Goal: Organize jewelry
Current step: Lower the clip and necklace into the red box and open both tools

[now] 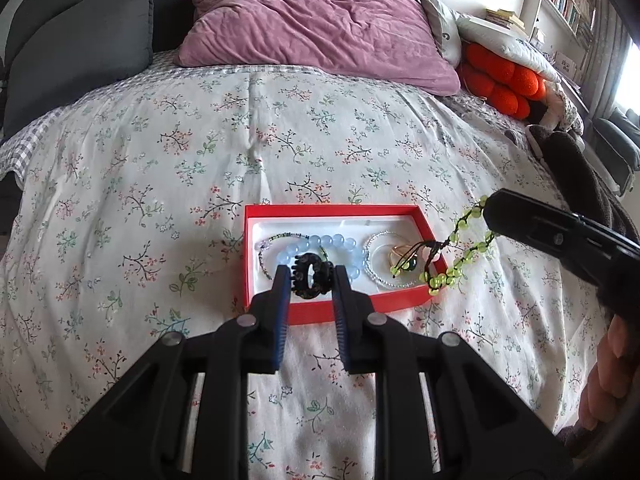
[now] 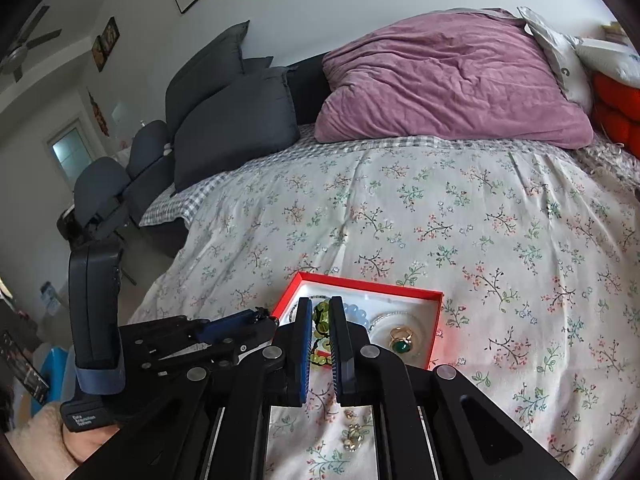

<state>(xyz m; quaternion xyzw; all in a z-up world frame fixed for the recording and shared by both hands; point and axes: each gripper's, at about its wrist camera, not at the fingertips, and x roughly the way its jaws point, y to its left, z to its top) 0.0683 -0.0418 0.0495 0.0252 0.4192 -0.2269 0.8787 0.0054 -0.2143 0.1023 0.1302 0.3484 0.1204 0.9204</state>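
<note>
A red jewelry box [image 1: 256, 216] with a white lining lies on the floral bedspread. In it are a pale blue bead bracelet [image 1: 340, 242], a thin dark bead strand [image 1: 280, 238], a clear bead bracelet [image 1: 374, 242] and a gold ring with a green stone [image 2: 401, 343]. My left gripper [image 1: 310, 276] is shut on a black toothed ring-shaped piece [image 1: 310, 278], held over the box's near side. My right gripper [image 2: 320, 322] is shut on a green bead bracelet [image 1: 456, 266] with a dark cord, which hangs over the box's right edge.
The box [image 2: 360, 284] sits mid-bed. Small gold pieces [image 2: 354, 434] lie on the bedspread [image 1: 160, 184] near my right gripper. A mauve pillow [image 1: 316, 20], grey cushions [image 1: 76, 48] and an orange cushion [image 1: 500, 80] line the head of the bed.
</note>
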